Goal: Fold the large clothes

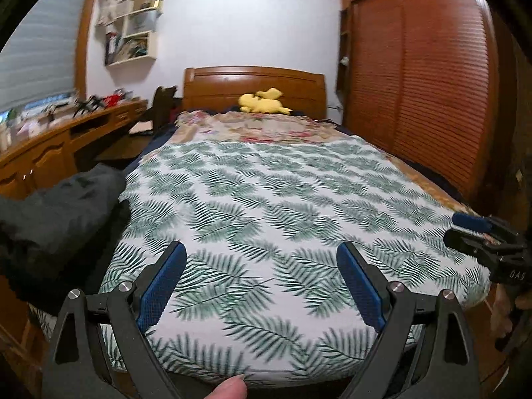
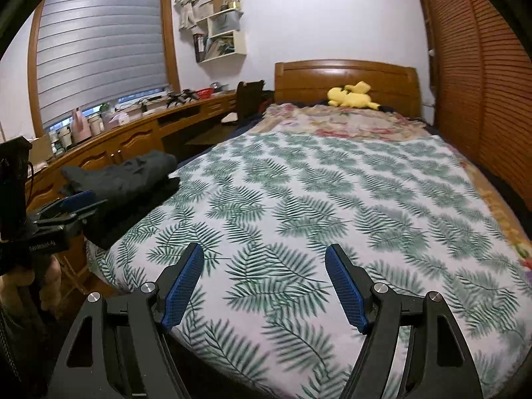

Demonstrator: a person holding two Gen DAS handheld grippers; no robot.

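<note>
A pile of dark grey clothes (image 1: pixel 60 212) (image 2: pixel 123 179) lies at the left edge of the bed, partly over the leaf-print sheet (image 1: pixel 266 199) (image 2: pixel 299 199) that covers the mattress. My left gripper (image 1: pixel 261 247) hovers over the sheet's near end, open, with only fabric behind its blue pads. It shows from the side in the right wrist view (image 2: pixel 73 202), close to the dark pile. My right gripper (image 2: pixel 264 248) is also open and empty above the sheet, and its tip shows at the right bed edge (image 1: pixel 478 229). A thumb (image 1: pixel 229 389) pokes in at the bottom.
A yellow plush toy (image 1: pixel 262 101) rests by the wooden headboard (image 1: pixel 252 83) on a floral blanket (image 1: pixel 259 129). Louvred wardrobe doors (image 1: pixel 415 83) line the right side. A long wooden desk (image 2: pixel 133 133) with clutter, a chair (image 2: pixel 249 99) and a wall shelf (image 2: pixel 222 36) stand left.
</note>
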